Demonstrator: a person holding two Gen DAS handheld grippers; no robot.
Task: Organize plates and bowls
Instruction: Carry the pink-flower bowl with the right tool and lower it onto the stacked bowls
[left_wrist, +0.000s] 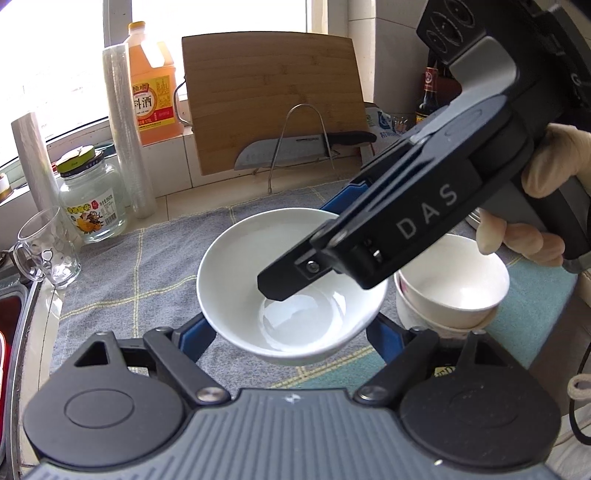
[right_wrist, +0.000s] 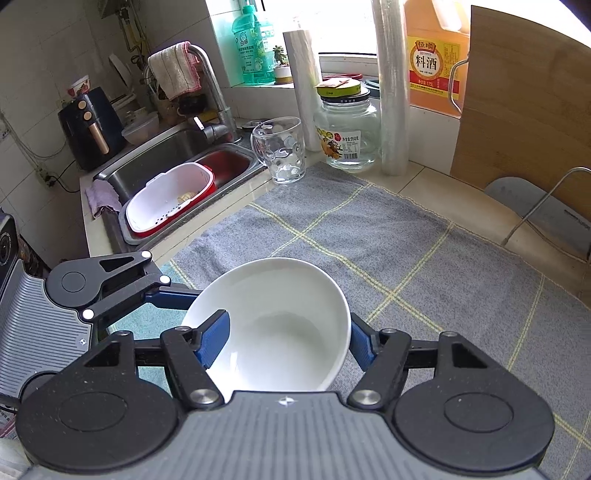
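Observation:
A white bowl (left_wrist: 236, 280) (right_wrist: 280, 321) hangs just above the grey checked cloth (left_wrist: 136, 280) (right_wrist: 388, 229). My left gripper (left_wrist: 290, 326) has a blue finger (left_wrist: 197, 330) against each side of the bowl's base. My right gripper (right_wrist: 286, 338) comes in from the upper right in the left wrist view. It is shut on the bowl's wall, with one finger (right_wrist: 214, 338) inside and the other outside. In the right wrist view the left gripper's finger (right_wrist: 168, 295) touches the bowl's left rim. A stack of white bowls (left_wrist: 450, 288) stands on the cloth to the right.
Behind the cloth are a glass mug (right_wrist: 282, 151), a lidded jar (right_wrist: 349, 133), rolls of wrap (right_wrist: 393, 85), an orange bottle (left_wrist: 155, 85) and a cutting board (left_wrist: 273, 96) with a knife (left_wrist: 295, 151) on a wire rack. A sink (right_wrist: 177, 147) with a red-and-white basket (right_wrist: 170, 195) lies left.

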